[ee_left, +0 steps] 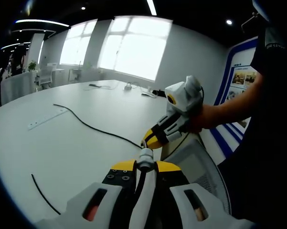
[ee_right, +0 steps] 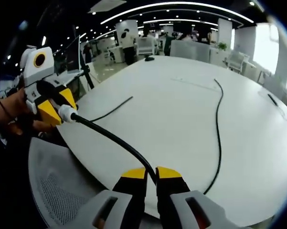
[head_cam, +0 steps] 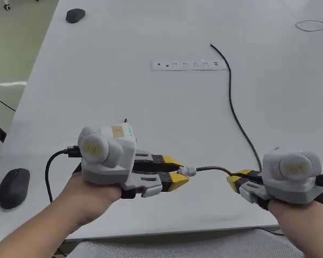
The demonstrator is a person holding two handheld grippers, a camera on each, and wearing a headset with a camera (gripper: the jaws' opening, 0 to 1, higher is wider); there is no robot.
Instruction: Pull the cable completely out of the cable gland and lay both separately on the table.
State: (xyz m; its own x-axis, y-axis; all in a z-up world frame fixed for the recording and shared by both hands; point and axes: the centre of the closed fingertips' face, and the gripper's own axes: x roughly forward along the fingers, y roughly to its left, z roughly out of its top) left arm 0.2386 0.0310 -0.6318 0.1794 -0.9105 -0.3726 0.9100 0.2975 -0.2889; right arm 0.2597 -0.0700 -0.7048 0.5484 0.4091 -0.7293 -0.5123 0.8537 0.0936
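Left gripper [head_cam: 177, 171]: jaws closed on the white cable gland [head_cam: 187, 171], which protrudes just past its yellow fingertips and is held above the near edge of the table [head_cam: 123, 97]. Right gripper [head_cam: 235, 180]: jaws pinched tight on the black cable [head_cam: 212, 169], near the gland and facing the left gripper; the cable bridges the gap between them and enters the gland, not withdrawn. From the right gripper the rest of the cable trails away across the table, ending near a white power strip [head_cam: 188, 65] well beyond both grippers.
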